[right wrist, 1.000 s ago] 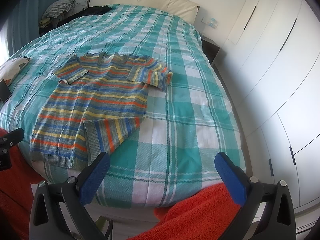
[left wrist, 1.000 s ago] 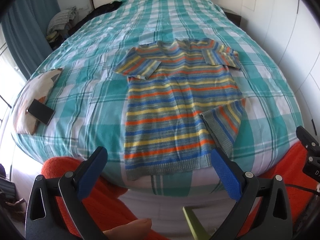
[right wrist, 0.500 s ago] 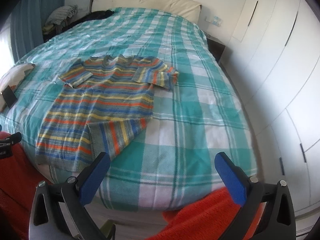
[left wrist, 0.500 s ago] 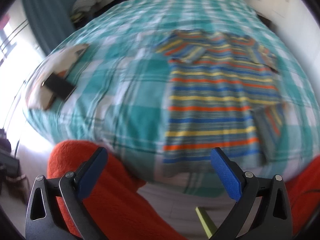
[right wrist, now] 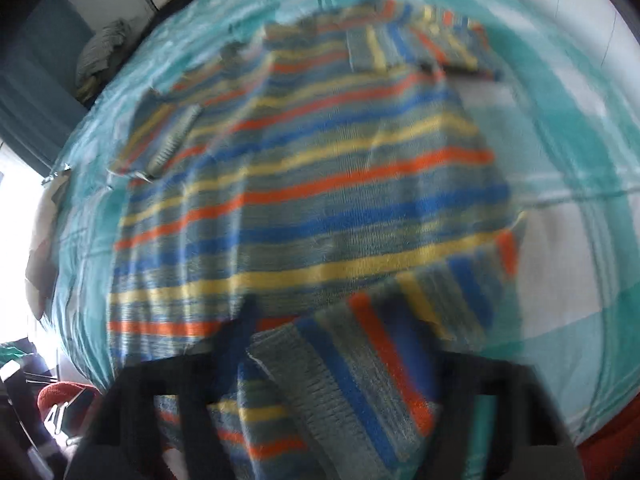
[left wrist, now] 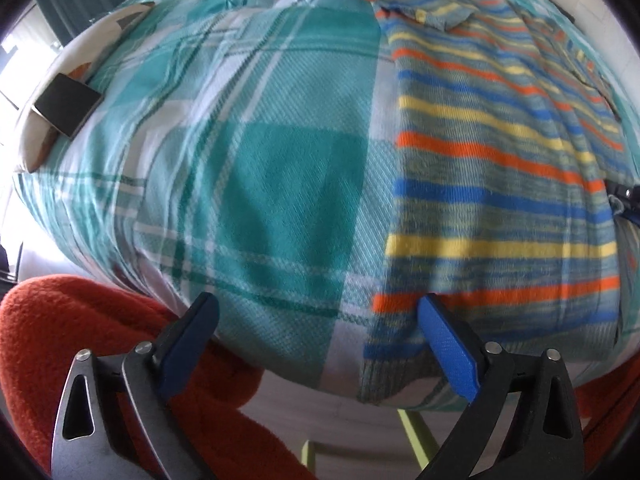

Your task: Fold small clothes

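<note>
Across the right half of the left wrist view your striped sweater (left wrist: 500, 168) lies flat on the teal plaid bedspread (left wrist: 260, 160), hem toward the bottom of the frame and neckline near the top edge; in the right wrist view the same sweater (right wrist: 312, 184) fills the middle of the frame. You are at the very start of the job; the body is spread full length with no fold across it, and the only parts already turned in are the sleeves, one short sleeve lying over the chest at upper left of the right wrist view, and the long sleeve (right wrist: 360, 360) laid at an angle over the lower right corner of the garment. Your left gripper (left wrist: 316, 344) has its jaws wide apart though beginning to close, one blue pad over the bare bedspread and the other just over the hem's corner, nothing pinched yet; your right gripper (right wrist: 344, 360) is closing, with the cuff end of that long sleeve between its jaws, but the picture is so smeared (motion blur throughout) that you cannot be sure the pads already press on the cloth. Everything that matters is left: securing both lower corners, bringing the hem up toward the shoulders, then squaring the packet. A dark phone (left wrist: 66, 110) sits on a pillow at the left edge, well apart from the work.
</note>
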The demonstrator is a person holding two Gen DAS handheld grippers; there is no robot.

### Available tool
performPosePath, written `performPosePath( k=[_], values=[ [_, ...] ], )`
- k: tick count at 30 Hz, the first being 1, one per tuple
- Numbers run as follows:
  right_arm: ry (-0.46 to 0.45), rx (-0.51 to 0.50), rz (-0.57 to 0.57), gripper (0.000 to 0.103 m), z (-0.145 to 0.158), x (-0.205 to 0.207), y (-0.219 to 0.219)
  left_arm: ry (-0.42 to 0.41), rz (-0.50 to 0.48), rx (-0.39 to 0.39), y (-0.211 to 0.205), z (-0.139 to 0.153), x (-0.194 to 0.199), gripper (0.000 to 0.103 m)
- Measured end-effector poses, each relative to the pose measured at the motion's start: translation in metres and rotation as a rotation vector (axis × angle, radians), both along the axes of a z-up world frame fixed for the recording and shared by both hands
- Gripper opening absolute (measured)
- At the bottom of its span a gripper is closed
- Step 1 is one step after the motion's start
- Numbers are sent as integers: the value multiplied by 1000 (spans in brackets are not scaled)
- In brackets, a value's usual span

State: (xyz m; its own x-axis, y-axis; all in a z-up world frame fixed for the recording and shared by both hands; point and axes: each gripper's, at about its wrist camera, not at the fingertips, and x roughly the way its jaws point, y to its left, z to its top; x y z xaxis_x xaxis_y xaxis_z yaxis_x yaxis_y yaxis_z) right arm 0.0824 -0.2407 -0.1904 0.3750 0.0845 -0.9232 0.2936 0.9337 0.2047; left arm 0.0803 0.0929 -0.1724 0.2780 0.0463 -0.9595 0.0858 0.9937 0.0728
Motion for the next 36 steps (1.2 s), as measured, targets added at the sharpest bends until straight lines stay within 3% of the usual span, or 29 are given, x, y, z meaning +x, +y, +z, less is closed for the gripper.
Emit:
performPosePath(
  k=[2, 5, 8, 10, 11, 13, 14, 15, 16, 17, 18, 19, 20, 23, 27, 30, 33, 36],
  values=[
    [0, 39, -3, 6, 1, -11, -10, 20, -15, -31, 0, -1, -3, 78],
    [-25, 114, -46, 5, 19, -56, -45, 27, -23, -69, 1, 2, -12, 68],
    [-7, 118, -119, 5, 27, -107, -90, 26, -33, -79, 2, 2, -22, 64],
    [7, 96, -137, 6, 25, -129, -111, 27, -32, -69, 2, 1, -24, 72],
    [5, 111, -125, 11, 22, -132, -118, 29, -31, -64, 4, -3, -21, 79],
    [-20, 168, -109, 25, 16, -139, -129, 39, -29, -64, 3, -9, -20, 80],
    [-27, 202, -99, 44, 13, -139, -132, 45, -30, -69, 3, -10, -20, 80],
    [-30, 234, -92, 53, 8, -139, -134, 55, -28, -75, 0, -11, -16, 79],
    [-27, 255, -85, 53, 2, -138, -133, 88, -25, -89, -1, -15, -15, 73],
    [-19, 275, -67, 53, -4, -138, -132, 100, -26, -106, -1, -18, -13, 58],
    [-12, 297, -41, 47, -9, -137, -129, 118, -38, -134, -4, -21, -14, 45],
    [-1, 316, 1, 34, -14, -135, -125, 129, -62, -159, -6, -23, -14, 13],
    [11, 304, 39, 7, -17, -134, -121, 135, -83, -180, -10, -24, -14, 2],
    [17, 290, 59, 6, -8, -136, -120, 111, -107, -141, -13, -13, -22, 0],
    [-8, 168, 123, 6, 46, -153, -115, 86, -109, -168, 8, 19, -33, 0],
    [1, 122, 158, 5, 69, -166, -103, 83, -127, -134, 15, 32, -40, 0],
    [64, 96, 169, 5, 57, -171, -90, 98, -140, -58, 16, 28, -42, 0],
    [153, 95, 134, 5, 24, -172, -88, 167, -125, -10, 18, 8, -43, 0]
  ],
)
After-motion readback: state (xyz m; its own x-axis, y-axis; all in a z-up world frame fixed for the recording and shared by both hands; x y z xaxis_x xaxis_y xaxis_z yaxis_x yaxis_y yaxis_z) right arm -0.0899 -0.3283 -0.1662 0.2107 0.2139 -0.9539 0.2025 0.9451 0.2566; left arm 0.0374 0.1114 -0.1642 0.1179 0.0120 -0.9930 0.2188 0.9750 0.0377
